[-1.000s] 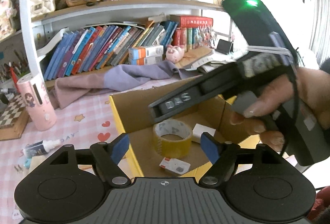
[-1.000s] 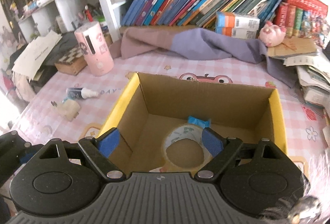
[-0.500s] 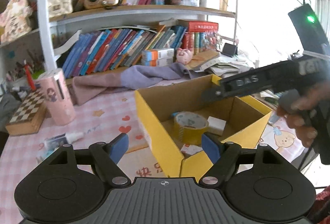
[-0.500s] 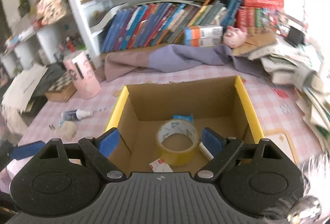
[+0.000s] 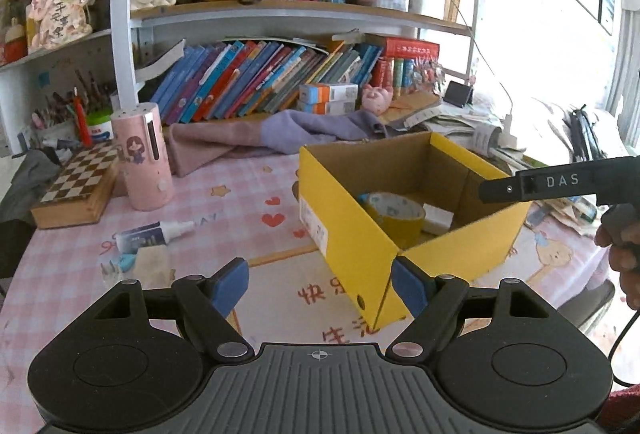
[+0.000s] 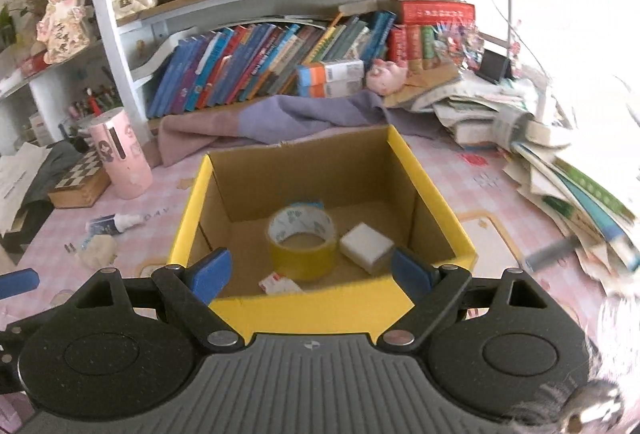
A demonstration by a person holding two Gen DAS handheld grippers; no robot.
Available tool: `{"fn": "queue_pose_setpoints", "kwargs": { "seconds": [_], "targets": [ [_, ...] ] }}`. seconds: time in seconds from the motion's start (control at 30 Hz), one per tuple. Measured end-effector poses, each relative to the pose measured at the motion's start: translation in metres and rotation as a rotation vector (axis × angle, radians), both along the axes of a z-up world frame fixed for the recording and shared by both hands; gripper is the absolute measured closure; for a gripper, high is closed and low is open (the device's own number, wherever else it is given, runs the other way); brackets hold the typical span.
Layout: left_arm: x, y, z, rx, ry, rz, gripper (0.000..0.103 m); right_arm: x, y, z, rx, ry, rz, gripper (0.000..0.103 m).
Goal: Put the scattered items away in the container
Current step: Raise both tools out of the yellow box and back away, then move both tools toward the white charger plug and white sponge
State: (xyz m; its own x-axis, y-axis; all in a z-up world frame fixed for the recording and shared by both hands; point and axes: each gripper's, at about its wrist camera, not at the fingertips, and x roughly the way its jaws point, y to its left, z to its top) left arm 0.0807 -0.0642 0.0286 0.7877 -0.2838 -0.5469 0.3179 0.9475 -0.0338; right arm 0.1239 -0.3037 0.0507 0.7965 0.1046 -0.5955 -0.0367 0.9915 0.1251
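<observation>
Ahead of my left claw (image 5: 320, 286), the box wall (image 5: 352, 230) hides the lower half of the tape roll (image 5: 394, 212). Beyond my right claw (image 6: 310, 270), the small packet (image 6: 278, 283) is partly hidden by the near wall; its print is unreadable. The paper pile (image 6: 580, 202) to my right is blurred.

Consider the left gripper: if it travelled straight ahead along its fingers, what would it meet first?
Probably the yellow box. The open left gripper points at the box's near corner, with only pink tablecloth between. Depth is unclear, so it might strike the cloth first.
</observation>
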Motion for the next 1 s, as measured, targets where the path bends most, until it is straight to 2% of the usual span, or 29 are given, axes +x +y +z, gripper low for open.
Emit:
{"fn": "queue_pose_setpoints", "kwargs": {
  "seconds": [0.57,0.9,1.0],
  "targets": [
    [-0.046,0.038,-0.019,0.036,0.029,-0.078,0.022,-0.074,0.055,-0.027,-0.041,0.039,-0.048,0.016],
    [-0.066,0.068,-0.025,0.058,0.063,-0.047,0.022,-0.095,0.110,-0.041,-0.052,0.094,0.057,0.016],
    [-0.072,0.076,-0.027,0.060,0.070,-0.037,0.019,-0.099,0.122,-0.042,-0.055,0.106,0.091,0.016]
  ]
}}
